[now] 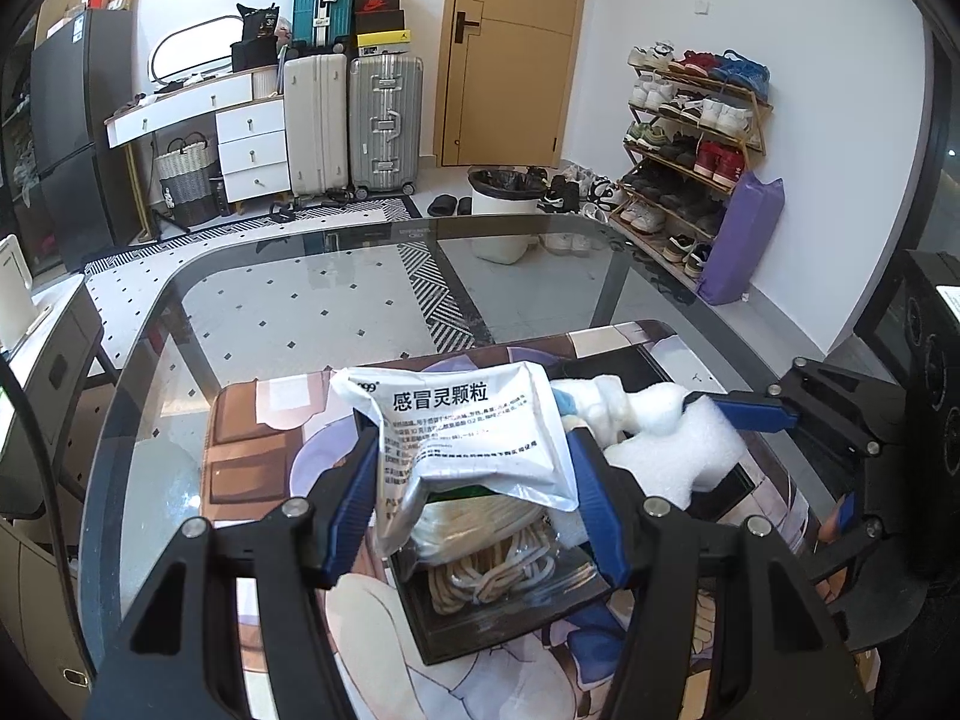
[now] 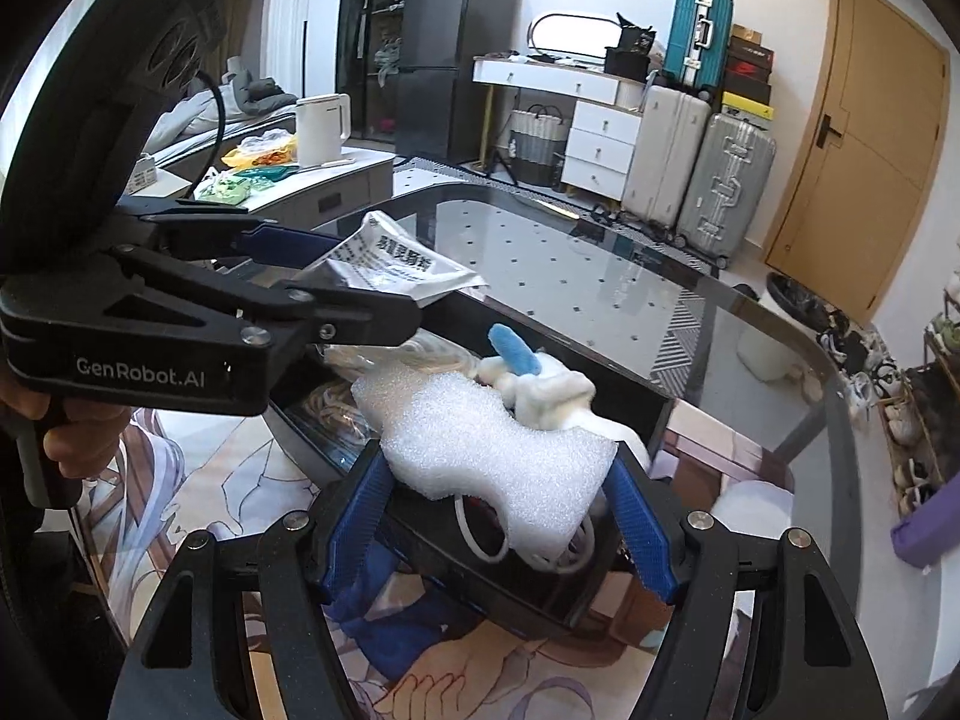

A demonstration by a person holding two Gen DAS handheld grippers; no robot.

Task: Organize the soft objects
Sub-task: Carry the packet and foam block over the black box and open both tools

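Observation:
My left gripper is shut on a white and silver sachet with printed text, held above a shallow black tray that lies on a printed mat. A coil of pale rope lies in the tray under the sachet. My right gripper is shut on a lumpy piece of white foam over the tray's other end. A white plush toy with a blue part and a white cable rest in the tray. In the right wrist view the left gripper and sachet are at upper left.
The mat lies on a glass table with a dark rounded rim. A side counter bears a white kettle and some bags. On the floor beyond stand a white bin, suitcases and a shoe rack.

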